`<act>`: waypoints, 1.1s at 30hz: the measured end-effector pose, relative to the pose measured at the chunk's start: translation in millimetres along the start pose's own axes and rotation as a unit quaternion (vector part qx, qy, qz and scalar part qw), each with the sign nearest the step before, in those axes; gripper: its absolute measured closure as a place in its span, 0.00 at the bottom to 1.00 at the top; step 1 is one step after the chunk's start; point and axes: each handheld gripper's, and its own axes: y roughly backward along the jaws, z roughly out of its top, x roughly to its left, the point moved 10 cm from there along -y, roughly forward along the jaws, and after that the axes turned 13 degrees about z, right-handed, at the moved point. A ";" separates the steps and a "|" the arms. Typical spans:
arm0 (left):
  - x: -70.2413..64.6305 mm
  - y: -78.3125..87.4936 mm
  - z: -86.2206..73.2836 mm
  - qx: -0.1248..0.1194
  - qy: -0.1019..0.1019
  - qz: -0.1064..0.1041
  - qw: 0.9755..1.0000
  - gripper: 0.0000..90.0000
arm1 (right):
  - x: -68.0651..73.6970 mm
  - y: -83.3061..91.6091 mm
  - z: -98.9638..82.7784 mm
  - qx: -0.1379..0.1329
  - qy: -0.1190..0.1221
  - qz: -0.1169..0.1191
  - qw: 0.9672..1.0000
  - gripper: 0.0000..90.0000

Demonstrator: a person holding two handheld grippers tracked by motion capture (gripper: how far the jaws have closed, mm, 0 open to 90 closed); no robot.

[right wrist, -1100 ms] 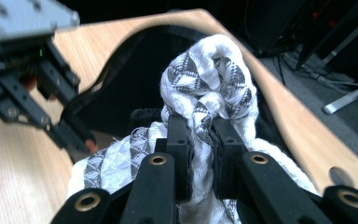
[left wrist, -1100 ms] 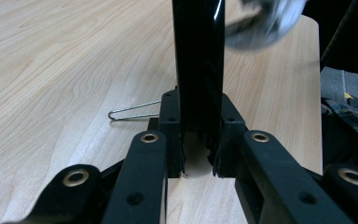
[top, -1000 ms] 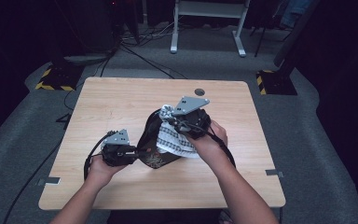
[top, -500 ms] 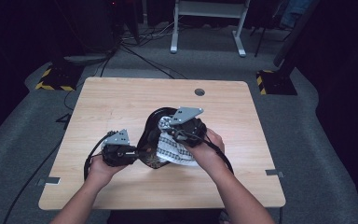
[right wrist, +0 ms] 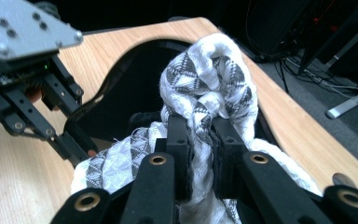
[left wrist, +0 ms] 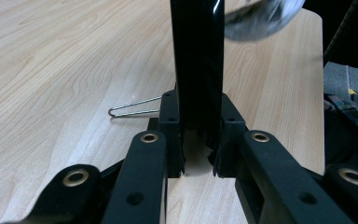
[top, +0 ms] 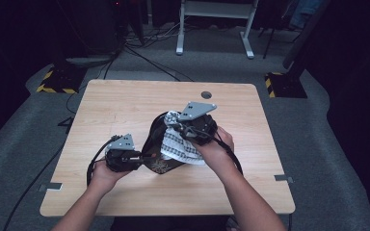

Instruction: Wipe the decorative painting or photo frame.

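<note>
At the near middle of the pale wooden table (top: 125, 106), the left gripper (top: 137, 160) is clamped on the rim of a black fabric bag (top: 161, 166), the edge pinched between its jaws. Just beyond, the right gripper (top: 178, 129) is clenched on a bunched white-and-grey patterned cloth (right wrist: 205, 84), which rises between its jaws over the bag's mouth.

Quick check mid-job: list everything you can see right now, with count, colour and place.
Table: one, light wood, centre of the high view.
Bag: one, black, on the table between the grippers, mouth held open.
Cloth: one, white with grey pattern, bunched at the bag's mouth.
Wire clip: one, silver, on the table beside the left gripper's jaws.
Desk frame: one, white, on the floor beyond the table.
Left gripper: black, shut on the bag's edge.
Right gripper: black, shut on the cloth.
</note>
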 end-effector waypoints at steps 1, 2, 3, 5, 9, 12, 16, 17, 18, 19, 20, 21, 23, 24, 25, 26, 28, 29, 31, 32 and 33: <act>0.0 0.0 0.0 0.001 0.000 0.000 1.000 0.87 | 0.9 -2.9 -4.2 0.003 -0.001 0.003 1.000 0.90; 0.0 -0.1 0.1 0.000 0.000 0.001 1.000 0.87 | 2.2 -6.1 -8.8 0.008 -0.003 0.005 1.000 0.90; 0.0 -0.1 0.1 0.000 0.000 0.001 1.000 0.87 | 3.5 -9.2 -13.5 0.012 -0.006 0.008 1.000 0.90; 0.0 -0.2 0.1 0.000 0.000 0.001 1.000 0.87 | 5.2 -13.6 -21.2 0.019 -0.009 0.014 1.000 0.90; -0.1 -0.1 0.1 0.001 -0.001 0.001 1.000 0.87 | 5.9 -15.9 -29.1 0.026 -0.014 0.019 0.999 0.90; -0.1 -0.3 0.0 0.001 -0.002 0.001 1.000 0.87 | 2.6 -9.9 -22.4 0.016 -0.010 0.007 1.000 0.90; -0.1 -0.2 -0.3 0.002 -0.003 0.001 1.000 0.87 | -1.7 -2.0 -12.9 0.003 -0.010 0.001 1.000 0.90; -0.1 -0.2 -0.3 0.002 -0.003 0.001 1.000 0.87 | -3.9 1.9 -8.2 -0.002 -0.009 -0.002 1.000 0.90; -0.2 -0.1 -0.4 0.002 -0.003 0.001 1.000 0.87 | -6.8 7.8 -1.7 -0.012 -0.009 -0.008 1.000 0.89; -0.5 -0.1 -0.4 0.002 -0.003 0.001 1.000 0.87 | -6.8 7.8 -1.7 -0.012 -0.009 -0.008 1.000 0.89; -0.6 -0.2 -0.4 0.001 -0.004 0.001 1.000 0.87 | -8.2 10.0 0.5 -0.017 -0.008 -0.010 1.000 0.89; -1.0 -0.2 -0.4 0.001 -0.006 0.000 1.000 0.87 | -8.7 10.8 0.7 -0.021 -0.011 -0.011 1.000 0.89; -1.1 -0.2 -0.3 0.002 -0.006 0.000 1.000 0.87 | -9.0 9.5 -2.0 -0.023 -0.013 -0.012 1.000 0.89; -1.1 -0.2 -0.4 0.002 -0.006 0.000 1.000 0.87 | -9.1 7.7 -4.8 -0.021 -0.015 -0.012 1.000 0.89; -1.0 -0.1 -0.5 0.002 -0.006 0.000 1.000 0.86 | -8.7 5.7 -7.6 -0.018 -0.016 -0.008 1.000 0.89; -0.8 -0.1 -0.4 0.002 -0.006 0.001 1.000 0.86 | -7.9 2.8 -12.0 -0.011 -0.018 -0.006 1.000 0.89; -0.7 -0.3 -0.1 0.002 -0.005 0.001 1.000 0.87 | -5.8 -4.0 -23.1 0.004 -0.020 -0.001 1.000 0.89; -0.7 -0.1 -0.3 0.003 -0.005 0.001 1.000 0.87 | -5.0 -6.4 -27.6 0.008 -0.022 0.002 1.000 0.89; -0.8 -0.2 -0.2 0.003 -0.004 0.000 1.000 0.87 | -3.6 -10.1 -35.2 0.015 -0.026 0.006 1.000 0.89; -0.9 -0.3 -0.2 0.003 -0.005 0.000 1.000 0.87 | -3.1 -10.6 -36.5 0.016 -0.027 0.007 0.999 0.89; -1.0 -0.3 -0.3 0.003 -0.005 0.000 1.000 0.87 | -2.8 -10.3 -36.3 0.018 -0.027 0.007 0.999 0.89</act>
